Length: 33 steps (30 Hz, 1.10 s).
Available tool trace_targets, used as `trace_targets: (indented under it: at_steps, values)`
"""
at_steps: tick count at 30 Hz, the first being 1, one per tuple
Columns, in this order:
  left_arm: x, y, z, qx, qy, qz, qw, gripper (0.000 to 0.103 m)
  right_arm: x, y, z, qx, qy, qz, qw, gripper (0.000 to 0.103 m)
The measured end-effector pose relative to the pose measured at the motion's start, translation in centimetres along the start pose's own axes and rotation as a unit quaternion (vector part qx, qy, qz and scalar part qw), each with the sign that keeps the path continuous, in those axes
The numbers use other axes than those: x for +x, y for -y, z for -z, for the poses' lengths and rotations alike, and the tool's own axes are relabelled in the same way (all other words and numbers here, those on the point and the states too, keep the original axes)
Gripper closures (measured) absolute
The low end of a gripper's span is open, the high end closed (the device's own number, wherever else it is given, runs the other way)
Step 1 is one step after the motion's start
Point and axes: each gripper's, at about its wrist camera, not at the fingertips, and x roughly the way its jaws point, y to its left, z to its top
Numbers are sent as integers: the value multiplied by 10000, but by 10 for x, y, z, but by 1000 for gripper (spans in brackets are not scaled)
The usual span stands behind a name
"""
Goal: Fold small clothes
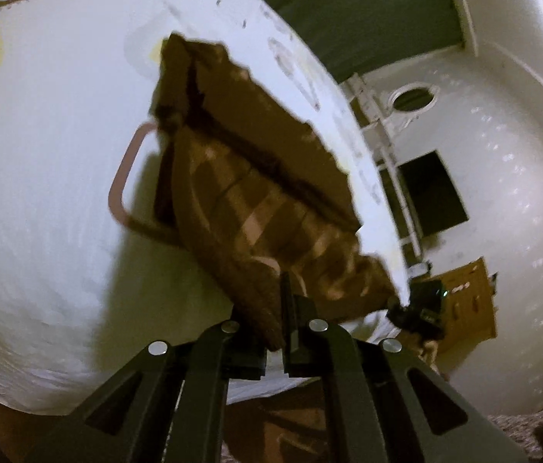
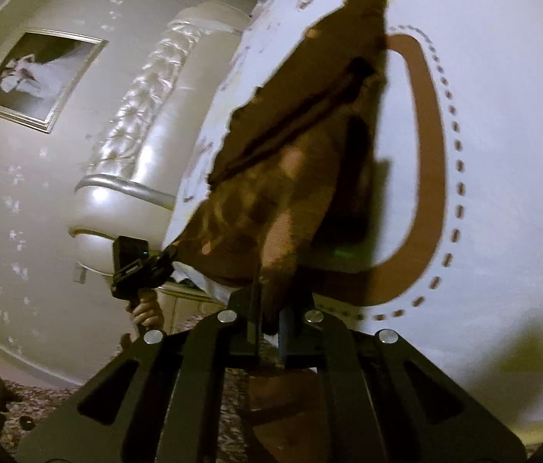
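A small brown garment (image 1: 256,177) with paler stripes lies partly lifted off the white bed sheet (image 1: 40,193). In the left wrist view my left gripper (image 1: 285,293) is shut on the garment's near edge, with cloth pinched between the fingers. My right gripper (image 1: 406,308) grips the far right corner at the bed's edge. In the right wrist view the same garment (image 2: 290,162) stretches away from my right gripper (image 2: 267,297), which is shut on its near corner. My left gripper (image 2: 167,254), held by a hand (image 2: 148,312), pinches the left corner.
The sheet (image 2: 503,154) bears brown printed outlines. A pearly tufted headboard (image 2: 136,123) and a framed picture (image 2: 36,77) stand beyond the bed. A wooden cabinet (image 1: 468,301) and patterned carpet (image 1: 514,432) lie beside the bed.
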Motion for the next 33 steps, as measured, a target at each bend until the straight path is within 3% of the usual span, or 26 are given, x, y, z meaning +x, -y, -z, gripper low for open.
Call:
trace_targets:
  at_steps: [7,14,19,27,33]
  values:
    - [-16,19,-30,-129,521,337,9980,98,-22,-28,-23,19,392,-524,9979,98]
    - [-10,36,-95,-226,954,461,9941,98,-33,-45,-75,31,905,-855,9922,98]
    - [12,43,-147,-347,1032,332,9935,98,-24,-38,-120,125,1180,-820,9895,98]
    - [49,22,-191,-627,993,70,9931,98,2,-8,-173,469,1344,-728,9871,98]
    - [79,1,-218,-654,814,-412,9937,98,23,16,-203,667,1404,-605,9860,98]
